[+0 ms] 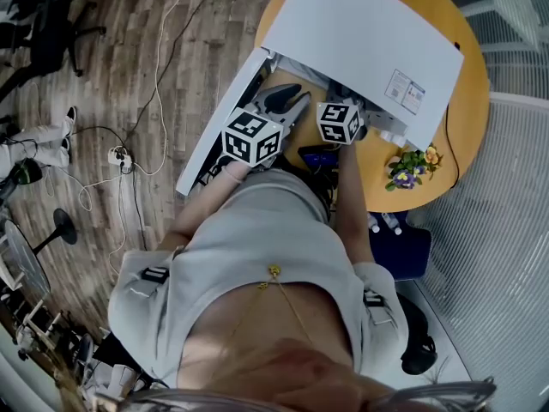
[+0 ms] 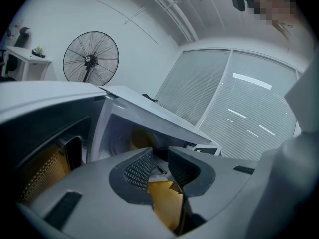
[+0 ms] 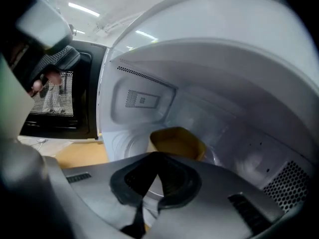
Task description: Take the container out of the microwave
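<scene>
Container (image 3: 177,142): yellow, open-topped, sitting on the floor of the microwave (image 1: 360,33) cavity, not lifted. In the right gripper view it's just past the jaw tips at 12 o'clock, with nothing gripping it.

Right gripper (image 3: 157,156): jaws closed together and empty, nose inside the cavity mouth.

Left gripper (image 2: 159,153): jaws a narrow gap apart, holding nothing, in front of the opening. The container shows as a yellow patch at 11 o'clock of its tips.

Door (image 1: 219,127): swung fully open, toward 8 o'clock in the head view. The microwave sits on the round orange table (image 1: 463,118).

Progress: door is open and the grippers are at the opening, so it looks like the reach stage. Left to do: open the right jaws, grip the container rim, pull it out, set it down.
</scene>
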The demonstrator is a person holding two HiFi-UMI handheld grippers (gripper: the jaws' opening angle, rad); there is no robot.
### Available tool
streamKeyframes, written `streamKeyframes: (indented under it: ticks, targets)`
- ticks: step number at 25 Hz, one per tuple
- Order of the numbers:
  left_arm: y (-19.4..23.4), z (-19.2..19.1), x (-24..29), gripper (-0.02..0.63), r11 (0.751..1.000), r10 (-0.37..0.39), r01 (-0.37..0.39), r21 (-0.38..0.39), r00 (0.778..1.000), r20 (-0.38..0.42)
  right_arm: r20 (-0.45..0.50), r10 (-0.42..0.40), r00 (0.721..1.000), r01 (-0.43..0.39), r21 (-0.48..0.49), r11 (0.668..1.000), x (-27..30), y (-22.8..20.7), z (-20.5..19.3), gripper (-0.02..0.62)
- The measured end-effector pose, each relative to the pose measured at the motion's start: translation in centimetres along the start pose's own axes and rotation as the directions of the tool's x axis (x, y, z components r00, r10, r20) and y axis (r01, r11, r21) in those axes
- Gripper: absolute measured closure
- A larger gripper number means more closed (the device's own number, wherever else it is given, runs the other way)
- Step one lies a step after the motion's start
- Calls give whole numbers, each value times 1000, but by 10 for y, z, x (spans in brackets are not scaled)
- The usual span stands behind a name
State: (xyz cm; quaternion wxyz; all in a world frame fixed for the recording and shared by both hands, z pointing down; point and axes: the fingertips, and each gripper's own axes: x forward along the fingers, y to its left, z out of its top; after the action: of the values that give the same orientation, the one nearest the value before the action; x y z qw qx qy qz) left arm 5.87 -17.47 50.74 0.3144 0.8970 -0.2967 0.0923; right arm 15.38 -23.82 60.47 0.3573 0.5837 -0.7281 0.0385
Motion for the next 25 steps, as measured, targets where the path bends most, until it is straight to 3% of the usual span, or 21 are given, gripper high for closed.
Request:
streamKeyframes:
  ticks: [22, 25]
  targets:
    - [8, -16, 5, 505, 1000, 16, -16, 2, 1000, -25, 12, 4, 1000, -4, 28, 1000, -11, 3, -7, 575]
    - [8, -19, 5, 505, 1000, 15, -15, 5, 999, -28, 34, -5, 999, 4, 16, 1000, -12, -1, -5, 545]
